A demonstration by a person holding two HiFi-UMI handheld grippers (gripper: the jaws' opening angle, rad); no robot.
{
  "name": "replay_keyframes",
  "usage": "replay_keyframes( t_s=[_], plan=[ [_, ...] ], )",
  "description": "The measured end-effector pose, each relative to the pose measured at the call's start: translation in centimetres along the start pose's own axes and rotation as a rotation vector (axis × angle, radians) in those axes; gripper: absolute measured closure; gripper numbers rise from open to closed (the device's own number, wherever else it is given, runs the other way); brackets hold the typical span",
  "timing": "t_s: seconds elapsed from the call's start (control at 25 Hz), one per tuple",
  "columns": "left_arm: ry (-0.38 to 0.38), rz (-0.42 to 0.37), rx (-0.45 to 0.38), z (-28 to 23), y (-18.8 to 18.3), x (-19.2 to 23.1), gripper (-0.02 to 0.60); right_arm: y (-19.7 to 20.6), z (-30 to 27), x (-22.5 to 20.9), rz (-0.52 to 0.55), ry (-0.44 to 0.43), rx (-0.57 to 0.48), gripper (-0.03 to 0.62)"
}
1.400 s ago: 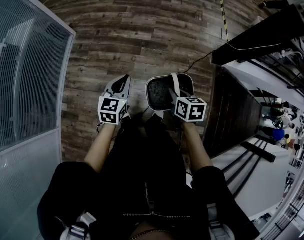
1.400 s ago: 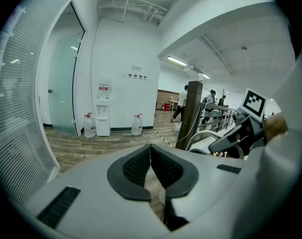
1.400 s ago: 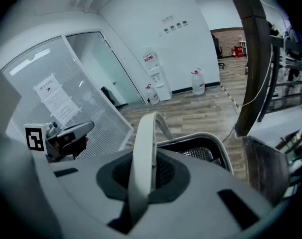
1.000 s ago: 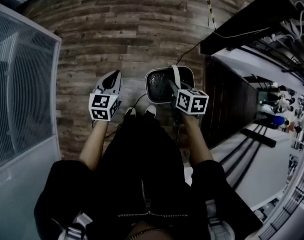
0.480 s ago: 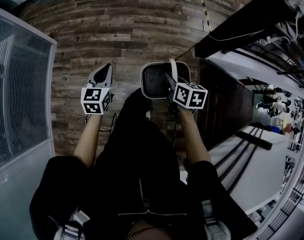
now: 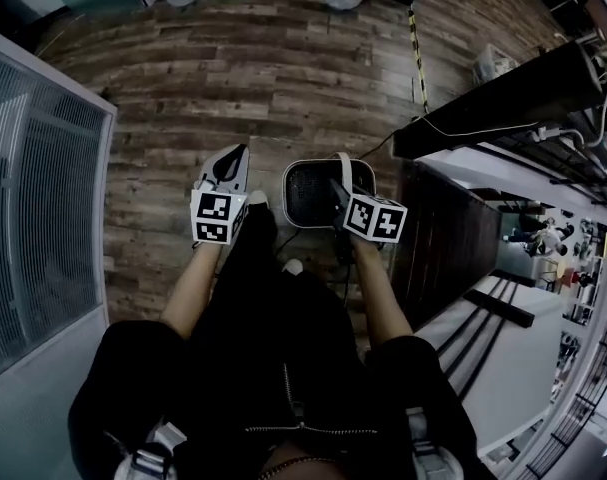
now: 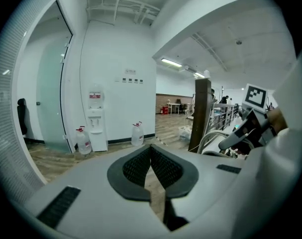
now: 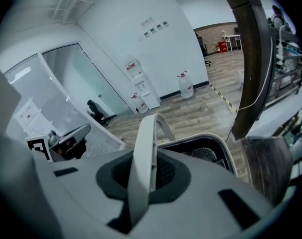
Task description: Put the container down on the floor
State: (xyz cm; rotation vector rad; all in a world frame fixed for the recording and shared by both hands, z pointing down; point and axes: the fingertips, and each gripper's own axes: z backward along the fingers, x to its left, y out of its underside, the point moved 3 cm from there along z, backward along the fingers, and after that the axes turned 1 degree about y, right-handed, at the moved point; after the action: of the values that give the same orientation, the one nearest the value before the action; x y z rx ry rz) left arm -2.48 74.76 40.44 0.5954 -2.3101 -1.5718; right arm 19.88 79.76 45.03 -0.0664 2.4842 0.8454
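- Right gripper (image 8: 150, 174): jaws nearly together, clamped on the pale handle (image 8: 147, 128), which rises upright between the pads.
- Container (image 8: 210, 146): white rim, dark mesh inside; it hangs under the handle at lower right of the right gripper view. In the head view the container (image 6: 308, 193) lies at frame centre, touching the right gripper (image 6: 337, 192) and over the wood floor (image 6: 283, 78). Whether its base meets the floor cannot be told.
- Left gripper (image 7: 151, 156): jaws together, nothing between them. In the head view the left gripper (image 6: 233, 163) is level with the container, just beside it on the left and apart from it.
- Right forearm (image 6: 383, 288): bare, reaching from lower centre up to the marker cube (image 6: 375, 218).
- Left forearm (image 6: 188, 293): bare, stretched forward, roughly parallel to the right.
- Water bottle (image 7: 137, 133): on the floor against the far wall, beside a dispenser (image 7: 96, 123).
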Motion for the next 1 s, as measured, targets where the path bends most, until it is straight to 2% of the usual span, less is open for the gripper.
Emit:
replay_keyframes(
  t_s=[0.12,0.28,0.56,1.0],
  plan=[
    [0.023,-0.051,-0.015,-2.9,-2.3,3.3,0.566,-3.2,-3.2,1.0,-0.025,0.024,-0.005,0.565],
    [0.072,-0.081,-0.026,-6.6,-4.6,7.3,0.566,-7.7,-6.9,2.9,-0.009,0.033,-0.015,0.565],
    [0.07,-0.004,-0.026,-10.1,-5.6,12.6,0.566,-13.6,-11.1,6.1,0.022,0.022,-0.007,0.565],
    [0.036,0.002,0.004,-15.1,-6.5,16.7,0.566,-18.4,-18.4,7.5,0.041,-0.041,0.057,0.565]
  ],
)
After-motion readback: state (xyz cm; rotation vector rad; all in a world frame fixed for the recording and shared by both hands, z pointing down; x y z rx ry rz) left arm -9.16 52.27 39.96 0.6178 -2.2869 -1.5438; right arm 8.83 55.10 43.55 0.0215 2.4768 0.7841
